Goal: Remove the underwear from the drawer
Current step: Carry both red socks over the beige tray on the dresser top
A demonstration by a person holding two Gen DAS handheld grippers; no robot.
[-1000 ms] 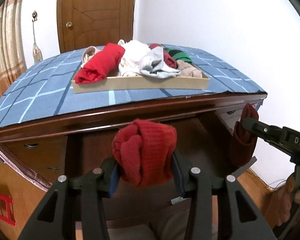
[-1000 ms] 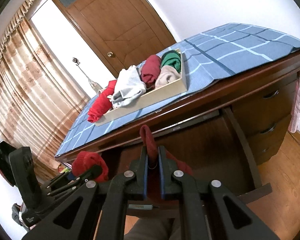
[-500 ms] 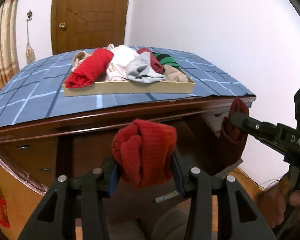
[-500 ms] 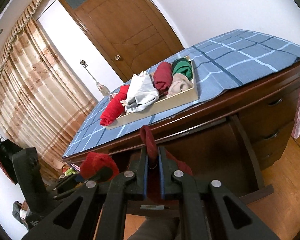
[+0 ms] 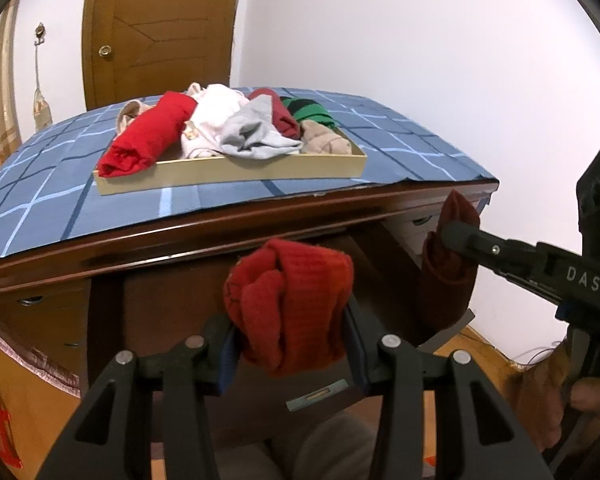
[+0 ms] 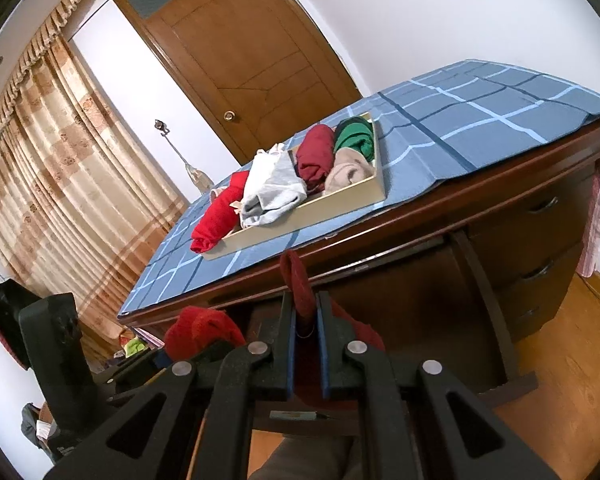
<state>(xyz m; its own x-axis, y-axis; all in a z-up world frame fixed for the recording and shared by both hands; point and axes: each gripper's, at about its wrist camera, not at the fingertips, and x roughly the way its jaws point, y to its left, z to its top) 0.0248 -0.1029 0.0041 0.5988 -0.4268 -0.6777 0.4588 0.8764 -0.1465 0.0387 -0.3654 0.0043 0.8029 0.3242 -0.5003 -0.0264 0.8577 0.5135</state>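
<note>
Hands should lift both garments over the shallow wooden tray (image 5: 260, 170) before letting go: left gripper (image 5: 290, 344) clamps a bundled bright-red knit (image 5: 288, 300), right gripper (image 6: 305, 320) pinches dark-red cloth (image 6: 298, 280).

Both grippers are matte black plastic. The left gripper (image 5: 292, 320) shows two wide triangular arms with open cut-outs, each arm fixed by round silver screws, four in a row across the near frame. Its fingers (image 5: 224, 344) carry blue pads on their inner faces. The right gripper (image 6: 306, 320) has the same build: black cut-out arms, four silver screw heads, and blue strips lining the inner edges of the narrow fingers (image 6: 286, 332). Seen from the left camera, its long black body bears the white letters "DAS" on the side and one small screw nearer the tip. A hand (image 5: 588, 396) shows at its black handle.
</note>
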